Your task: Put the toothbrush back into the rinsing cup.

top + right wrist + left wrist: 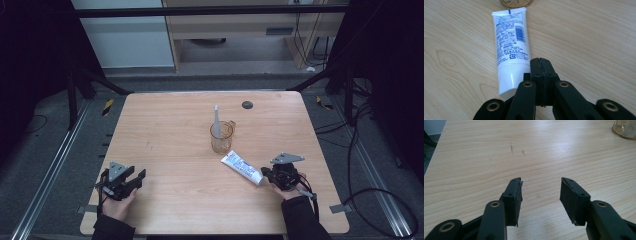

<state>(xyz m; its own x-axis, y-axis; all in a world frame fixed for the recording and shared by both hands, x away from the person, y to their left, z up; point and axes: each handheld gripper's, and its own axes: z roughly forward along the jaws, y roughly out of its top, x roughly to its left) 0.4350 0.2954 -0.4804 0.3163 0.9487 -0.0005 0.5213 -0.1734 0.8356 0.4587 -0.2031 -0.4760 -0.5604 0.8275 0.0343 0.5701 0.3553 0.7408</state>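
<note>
A white tube (242,168) lies flat on the wooden desk (175,130). It has blue print on it, and in the right gripper view (510,47) you can see small blue writing and a bar code on its side. Its flat crimped end points toward a see-through orange cup (222,136) in the middle of the desk. The tube's fat cap end points toward the right gripper (272,175). A thin grey stick (217,120) stands up in the cup.

The right gripper (540,62) sits low on the desk, just beside the tube's cap end. Its fingers are pressed together with nothing between them. A hand in a dark sleeve holds it from the bottom edge.

The left gripper (135,177) rests near the front left corner of the desk, well apart from the tube. Its fingers (515,195) are spread wide over bare wood and hold nothing.

There is lots of bare desk between the two grippers and on the left side. A small dark round spot (247,104) sits near the far edge. Cables lie on the floor to the right.
</note>
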